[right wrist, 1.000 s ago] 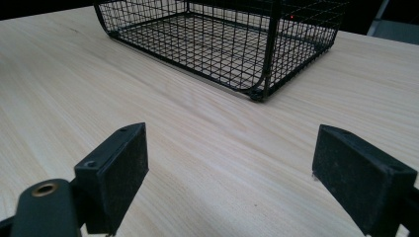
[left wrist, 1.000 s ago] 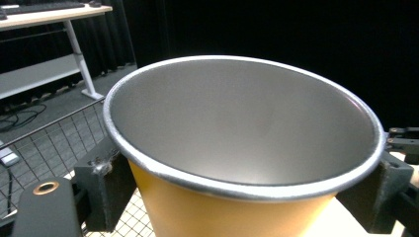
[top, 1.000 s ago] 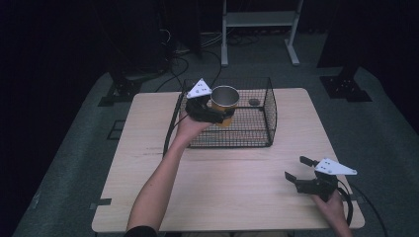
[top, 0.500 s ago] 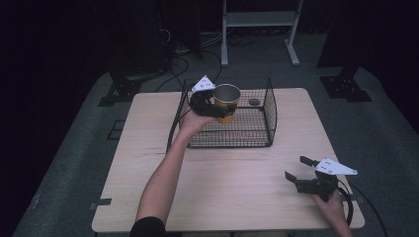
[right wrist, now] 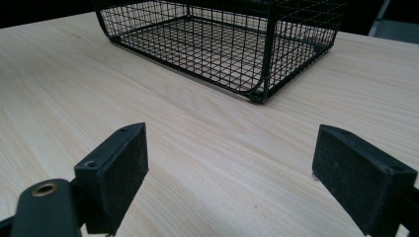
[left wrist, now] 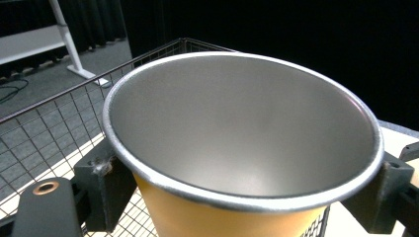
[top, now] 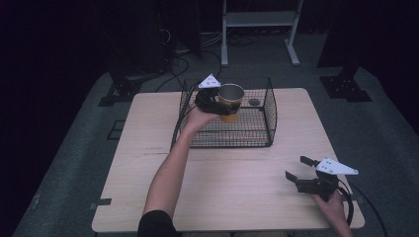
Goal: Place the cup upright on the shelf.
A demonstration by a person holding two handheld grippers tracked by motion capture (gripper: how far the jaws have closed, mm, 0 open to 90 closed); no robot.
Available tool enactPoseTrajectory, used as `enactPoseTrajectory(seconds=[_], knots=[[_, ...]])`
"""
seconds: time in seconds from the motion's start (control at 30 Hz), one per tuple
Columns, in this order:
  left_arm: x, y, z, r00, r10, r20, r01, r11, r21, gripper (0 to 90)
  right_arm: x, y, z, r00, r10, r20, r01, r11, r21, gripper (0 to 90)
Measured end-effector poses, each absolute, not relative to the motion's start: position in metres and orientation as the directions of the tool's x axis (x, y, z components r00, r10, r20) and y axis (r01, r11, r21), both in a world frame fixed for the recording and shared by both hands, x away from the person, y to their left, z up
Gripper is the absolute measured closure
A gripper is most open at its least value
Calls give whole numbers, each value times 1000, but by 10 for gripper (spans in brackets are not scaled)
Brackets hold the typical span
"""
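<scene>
Left gripper (top: 213,100) is clamped on a yellow cup (top: 230,102) with a silver metal lining; in the left gripper view its two black jaws press the cup (left wrist: 237,148) from either side just under the rim. Cup is upright, mouth open upward, held up above the floor of the black wire basket (top: 269,116), over the basket's left rear part as seen from the high view. Whether the cup's base touches the mesh cannot be told.

Small dark round object (top: 254,102) lies on the basket floor near the back wall, right of the cup.

Right gripper (top: 302,170) sits low over the wooden table (top: 237,182) at the near right corner, well apart from the basket. Its jaws stand wide apart with nothing between them; bare tabletop (right wrist: 207,163) shows in the gap, basket (right wrist: 267,54) beyond.
</scene>
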State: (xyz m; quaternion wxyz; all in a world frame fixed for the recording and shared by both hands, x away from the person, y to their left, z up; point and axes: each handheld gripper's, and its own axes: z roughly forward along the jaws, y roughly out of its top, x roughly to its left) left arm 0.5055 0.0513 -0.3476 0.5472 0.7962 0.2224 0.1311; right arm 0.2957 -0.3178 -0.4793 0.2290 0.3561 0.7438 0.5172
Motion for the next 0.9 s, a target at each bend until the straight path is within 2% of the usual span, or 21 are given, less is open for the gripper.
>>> enactPoseTrajectory(seconds=[0.9], knots=[[536,37,-376,888,455,-72,251,-346,904,136,296,-319,-479,-643,765,34,292,204,935,130]])
